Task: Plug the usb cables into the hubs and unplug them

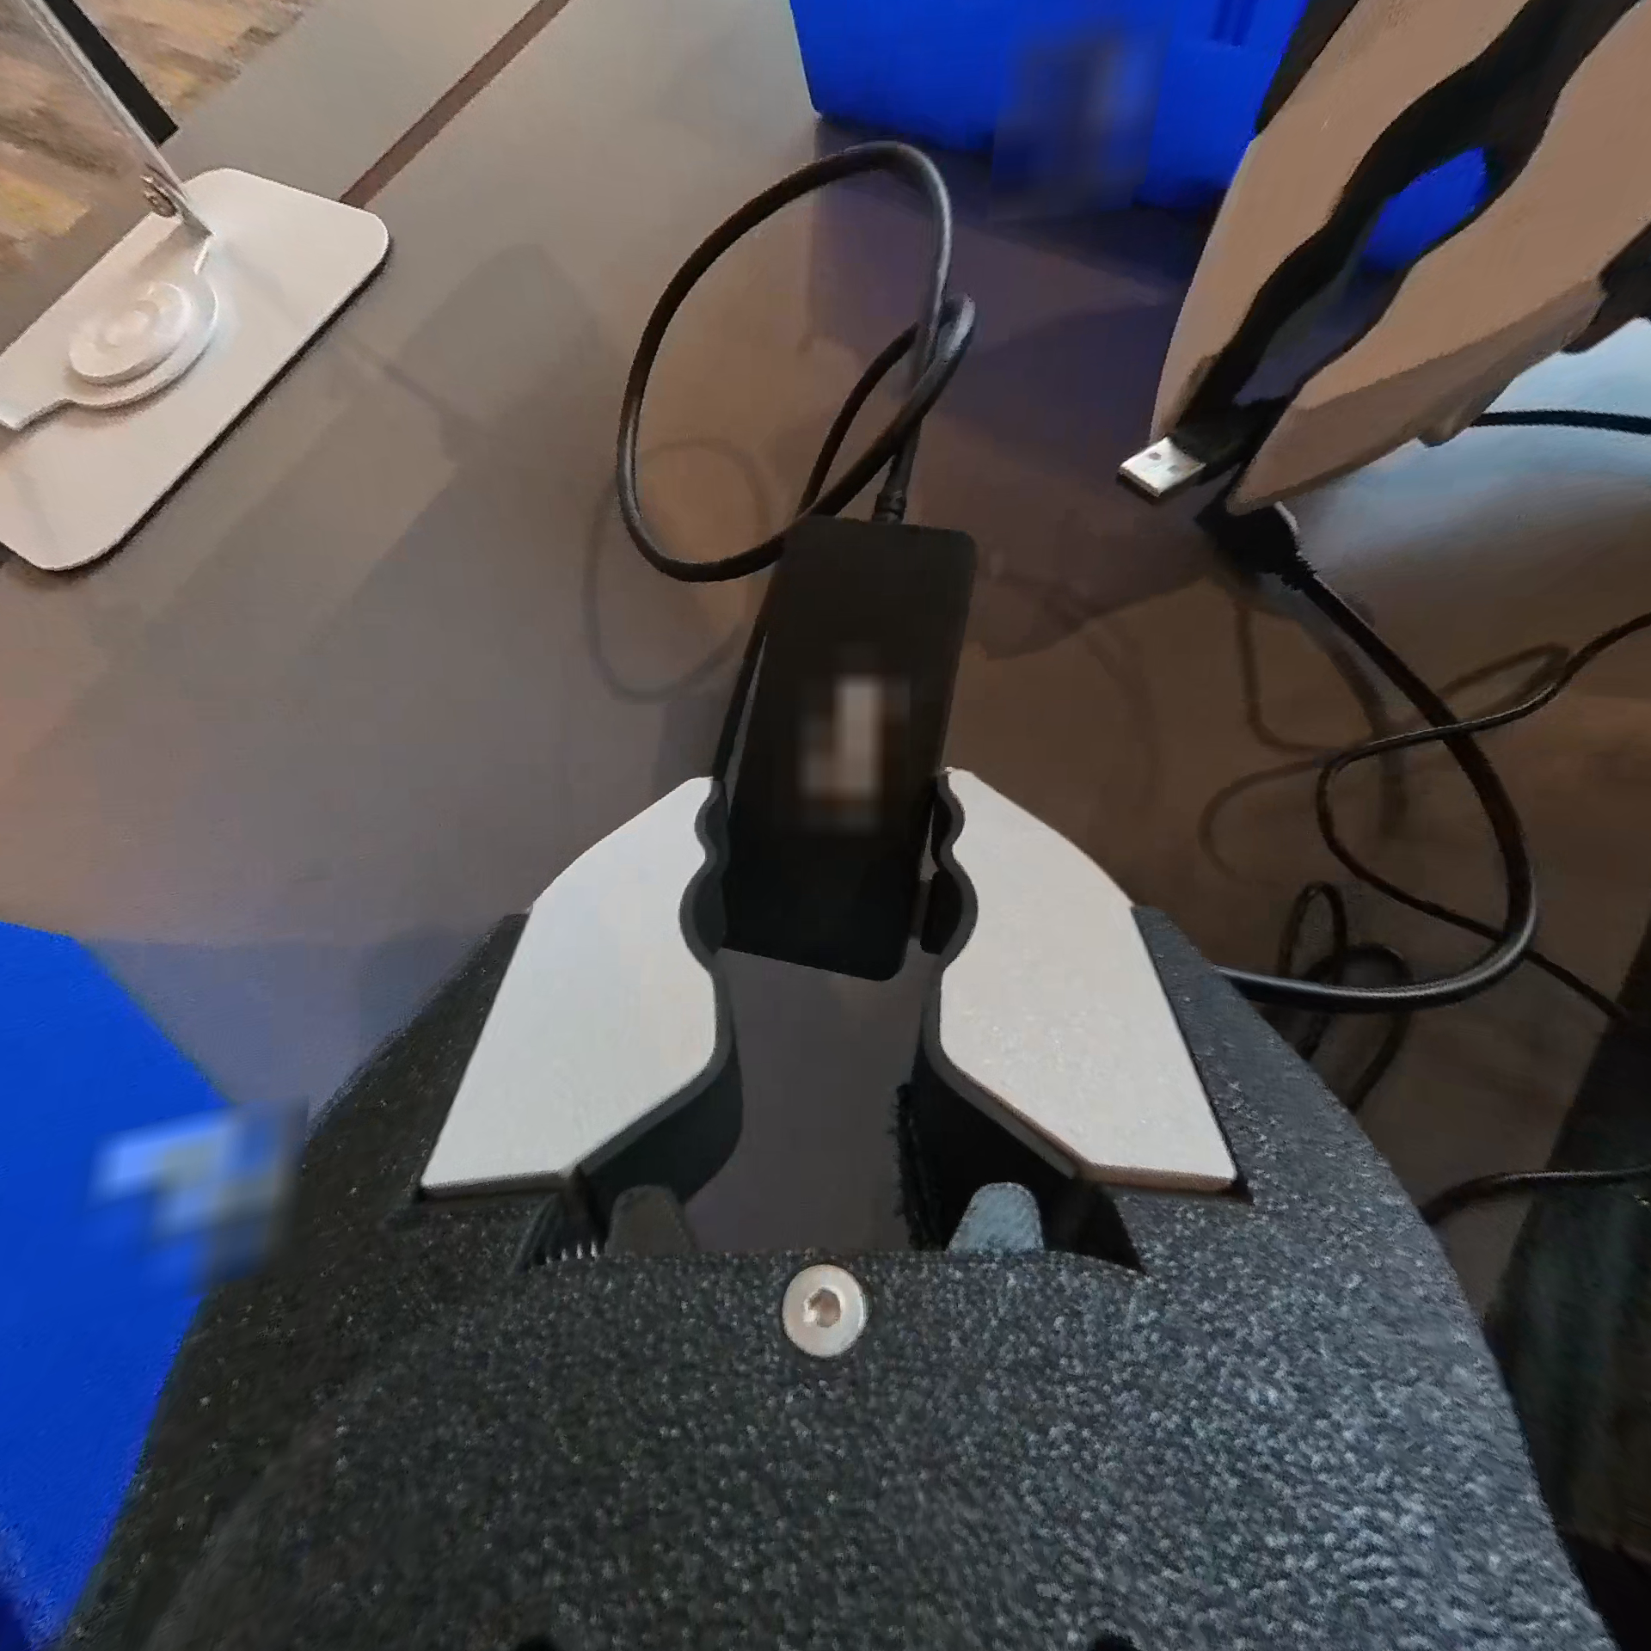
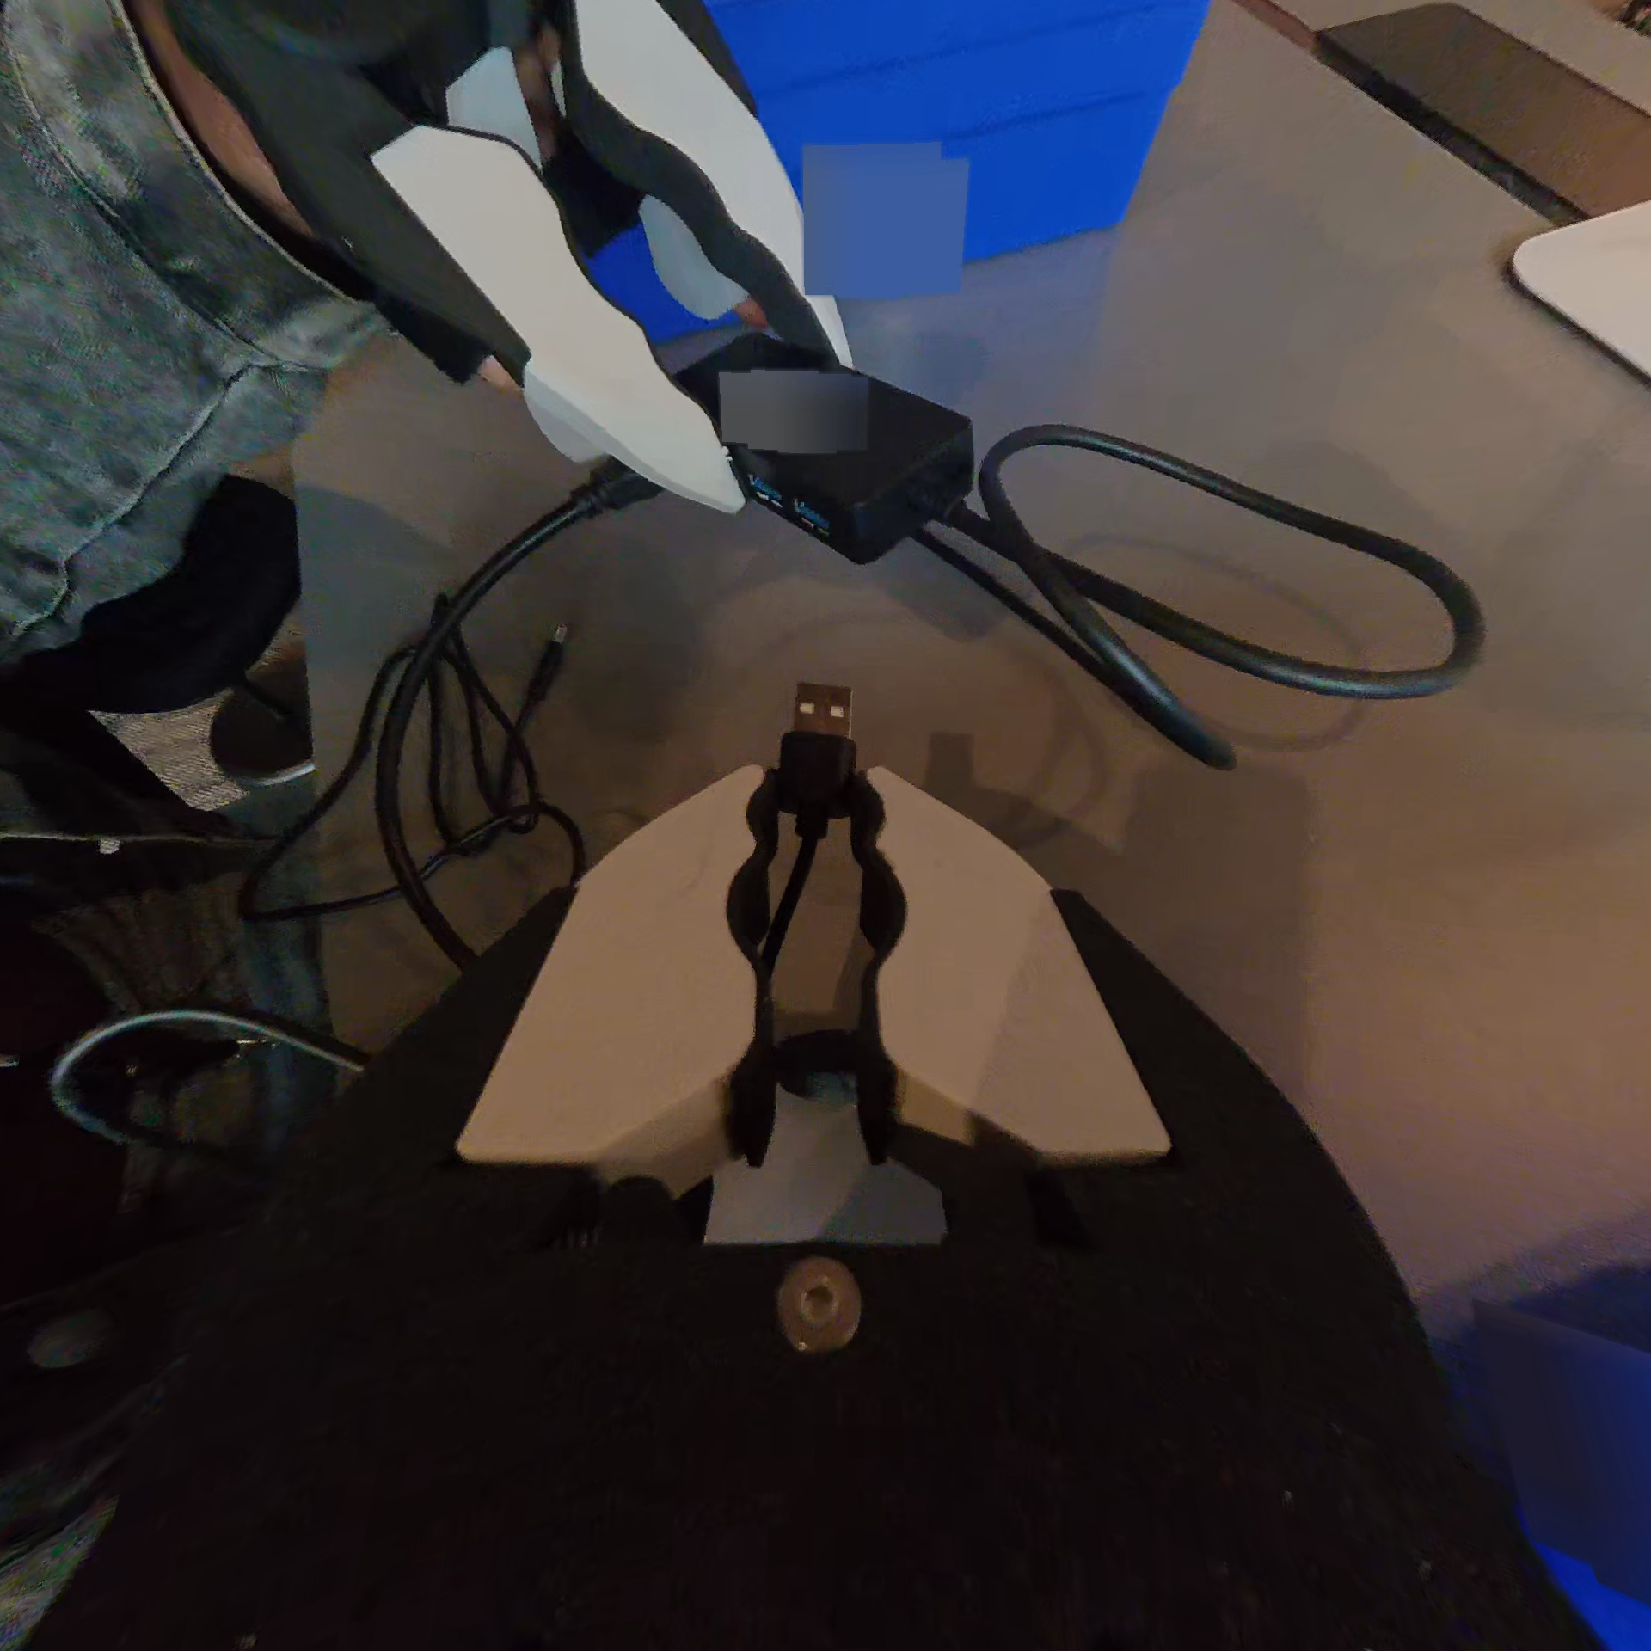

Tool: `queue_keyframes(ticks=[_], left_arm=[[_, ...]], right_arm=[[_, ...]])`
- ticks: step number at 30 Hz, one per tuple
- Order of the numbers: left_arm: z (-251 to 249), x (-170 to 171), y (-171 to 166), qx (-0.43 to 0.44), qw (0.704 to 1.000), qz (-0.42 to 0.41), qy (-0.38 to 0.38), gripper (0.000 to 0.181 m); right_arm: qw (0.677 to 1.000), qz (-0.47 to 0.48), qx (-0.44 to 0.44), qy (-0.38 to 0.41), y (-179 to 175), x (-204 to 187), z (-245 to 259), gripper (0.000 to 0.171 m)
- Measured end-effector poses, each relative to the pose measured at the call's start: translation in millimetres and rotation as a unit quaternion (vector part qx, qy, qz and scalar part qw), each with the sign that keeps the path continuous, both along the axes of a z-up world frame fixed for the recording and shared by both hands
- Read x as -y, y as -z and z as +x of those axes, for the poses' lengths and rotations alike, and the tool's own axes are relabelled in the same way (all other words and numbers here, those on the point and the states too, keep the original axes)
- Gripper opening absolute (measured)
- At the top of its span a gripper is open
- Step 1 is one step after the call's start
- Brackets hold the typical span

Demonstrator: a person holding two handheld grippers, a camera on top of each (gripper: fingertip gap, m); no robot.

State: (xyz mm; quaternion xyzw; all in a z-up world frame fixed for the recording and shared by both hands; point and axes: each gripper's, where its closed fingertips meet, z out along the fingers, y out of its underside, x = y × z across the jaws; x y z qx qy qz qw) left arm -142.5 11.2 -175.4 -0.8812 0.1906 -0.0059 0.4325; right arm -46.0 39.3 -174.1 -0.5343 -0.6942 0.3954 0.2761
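My left gripper (image 1: 826, 795) is shut on a black USB hub (image 1: 849, 715) and holds it above the brown table, its looped black cable (image 1: 786, 357) hanging off the far end. The hub also shows in the right wrist view (image 2: 858, 456), with blue ports on its side facing my right gripper. My right gripper (image 2: 815, 773) is shut on a black USB cable plug (image 2: 817, 733), whose silver tip points toward the hub, apart from it. In the left wrist view that plug (image 1: 1161, 465) sticks out of the right gripper (image 1: 1206, 465) at the upper right.
A blue bin (image 1: 983, 71) stands at the back of the table (image 1: 357, 670). A silver monitor stand (image 1: 179, 357) is at the far left. Loose black cables (image 2: 465, 759) lie tangled near the table edge. A person's denim sleeve (image 2: 116, 313) is at the left. My right fingertips sit around 11 cm from my left ones.
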Motion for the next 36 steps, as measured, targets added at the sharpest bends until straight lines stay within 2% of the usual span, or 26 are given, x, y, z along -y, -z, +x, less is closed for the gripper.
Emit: queue_keyframes(ticks=[4, 7, 10, 15, 18, 20, 27, 36], left_arm=[[12, 1, -8, 0.064, 0.998, 0.013, 0.026, 0.044], [15, -3, -17, 0.128, 0.991, 0.031, 0.016, 0.044], [9, -13, -29, 0.165, 0.983, 0.066, -0.038, 0.043], [-3, -23, -37, 0.093, 0.979, 0.110, -0.142, 0.043], [3, -27, -45, 0.038, 0.974, 0.150, -0.164, 0.043], [11, -29, -49, 0.005, 0.972, 0.171, -0.159, 0.043], [13, -30, -57, -0.024, 0.968, 0.203, -0.148, 0.043], [18, -32, -54, -0.072, 0.966, 0.202, -0.142, 0.043]], right_arm=[[1.000, 0.000, -0.018, 0.000, -7, 1, -2, 0.015], [0.993, 0.080, -0.079, 0.044, -29, -7, -10, 0.015], [0.971, 0.187, -0.093, 0.119, -42, -14, -18, 0.015], [0.935, 0.276, -0.116, 0.192, -47, -9, -33, 0.014], [0.903, 0.347, -0.125, 0.221, -53, -11, -37, 0.014], [0.895, 0.358, -0.125, 0.234, -56, -13, -38, 0.014], [0.914, 0.304, -0.125, 0.239, -54, -23, -35, 0.014], [0.907, 0.330, -0.117, 0.234, -52, -25, -33, 0.014]])
